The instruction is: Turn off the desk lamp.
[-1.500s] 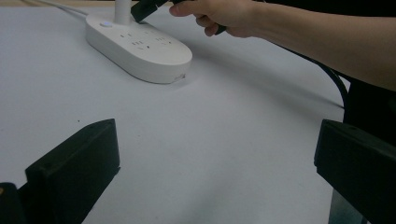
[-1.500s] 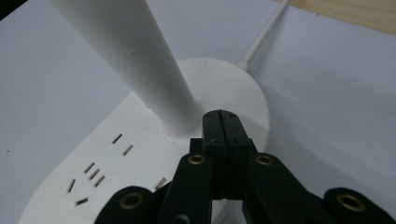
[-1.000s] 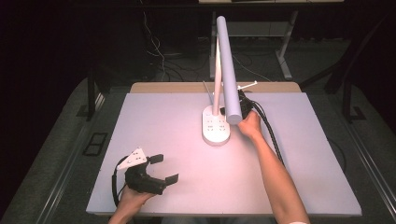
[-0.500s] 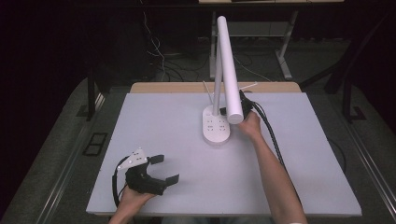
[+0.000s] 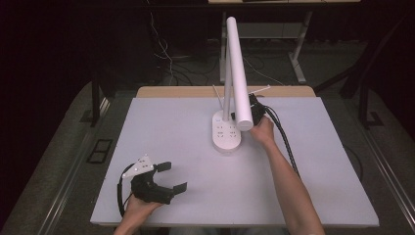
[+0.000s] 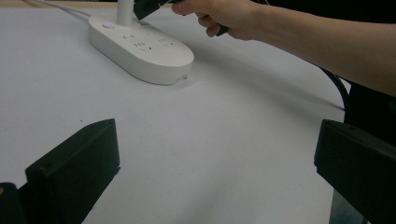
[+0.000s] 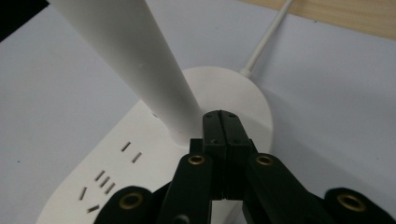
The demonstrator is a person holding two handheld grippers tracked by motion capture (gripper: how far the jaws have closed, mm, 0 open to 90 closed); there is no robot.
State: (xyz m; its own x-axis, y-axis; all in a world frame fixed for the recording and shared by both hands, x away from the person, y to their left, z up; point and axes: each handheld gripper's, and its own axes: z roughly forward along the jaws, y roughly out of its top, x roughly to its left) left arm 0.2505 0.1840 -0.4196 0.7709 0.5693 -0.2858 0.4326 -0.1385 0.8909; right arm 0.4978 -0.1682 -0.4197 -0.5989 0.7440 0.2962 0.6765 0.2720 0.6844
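R gripper (image 7: pixel 220 122) jaws closed, tips at lamp (image 5: pixel 238 73) stem base; L gripper (image 5: pixel 172 177) jaws wide (well apart).

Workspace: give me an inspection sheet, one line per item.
Surface: white table, bare around the lamp.
Job's things: white desk lamp on a socket base, upright.
Clutter: nothing seen.
Grippers: left gripper open, near the front edge; right gripper shut, tips at the lamp post's foot.
Cables: white cord leaves the base; black cable trails along the right forearm.
Surroundings: dark floor, loose wires behind the table.
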